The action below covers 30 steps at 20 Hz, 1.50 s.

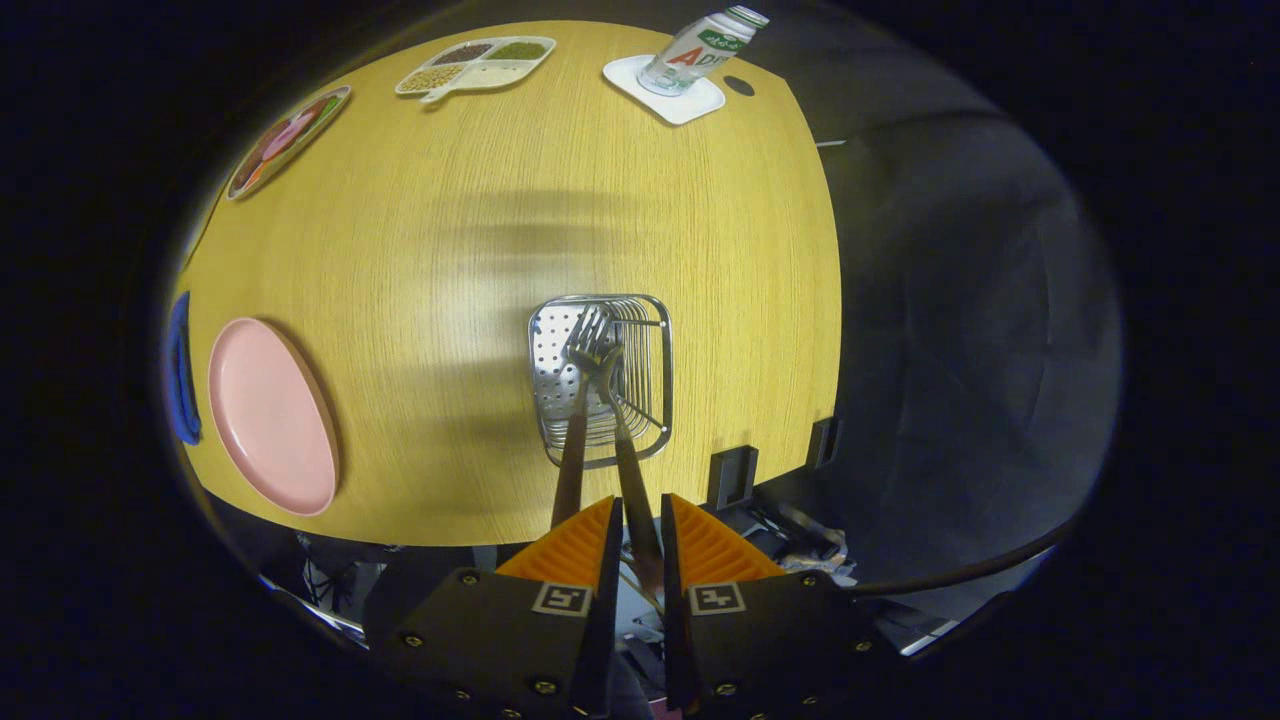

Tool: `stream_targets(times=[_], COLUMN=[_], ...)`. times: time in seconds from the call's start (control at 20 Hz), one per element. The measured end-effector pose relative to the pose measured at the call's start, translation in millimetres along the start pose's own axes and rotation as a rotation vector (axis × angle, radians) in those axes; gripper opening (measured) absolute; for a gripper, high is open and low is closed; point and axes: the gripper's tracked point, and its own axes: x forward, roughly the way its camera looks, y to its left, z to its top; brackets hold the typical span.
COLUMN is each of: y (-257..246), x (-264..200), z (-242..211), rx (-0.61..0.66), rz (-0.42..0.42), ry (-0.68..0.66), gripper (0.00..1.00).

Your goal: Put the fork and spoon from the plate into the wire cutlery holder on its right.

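Note:
The wire cutlery holder (655,340) stands on the wooden table just beyond my fingers. A fork's tined head (590,335) shows inside it, over the perforated bottom. Two long handles rise out of the holder toward me. One handle (570,470) leans past the outside of the left finger. The other handle (638,510) runs down between my fingers, and my gripper (641,535) is shut on it. I cannot tell which handle belongs to the fork and which to the spoon. The pink plate (270,415) lies bare to the holder's left.
A blue object (180,370) sits beyond the plate at the table's edge. Far across the table are a divided tray of beans (475,65), a patterned dish (290,140) and a bottle (700,50) on a white coaster. Black clamps (733,475) grip the near edge.

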Motion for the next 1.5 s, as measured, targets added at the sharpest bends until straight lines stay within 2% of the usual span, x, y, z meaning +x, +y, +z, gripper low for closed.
stream_targets(times=[0.25,0.45,0.6,0.75,0.95,1.1,1.25,1.3,1.4,1.45,1.5], y=[6.4,18.1,16.5,6.2,1.2,8.8,12.6,13.6,16.8,19.6,23.1], x=[-11.6,-31.6,-61.0,-106.7,-185.3,-245.6,-293.4,-305.8,-323.4,-333.1,-341.8], z=[7.6,20.6,41.7,58.9,73.2,74.1,67.3,63.5,59.6,55.5,50.4], rx=[0.041,0.171,0.316,0.394,0.433,0.449,0.465,0.461,0.426,0.405,0.391], rz=[0.027,0.088,0.104,0.087,0.072,0.117,0.163,0.164,0.162,0.165,0.170], ry=[-0.070,-0.212,-0.432,-0.670,-1.015,-1.237,-1.389,-1.422,-1.487,-1.526,-1.563], gripper=[0.21,0.21,0.21,0.21,0.21,0.21,0.21,0.30,0.31,0.37,0.51])
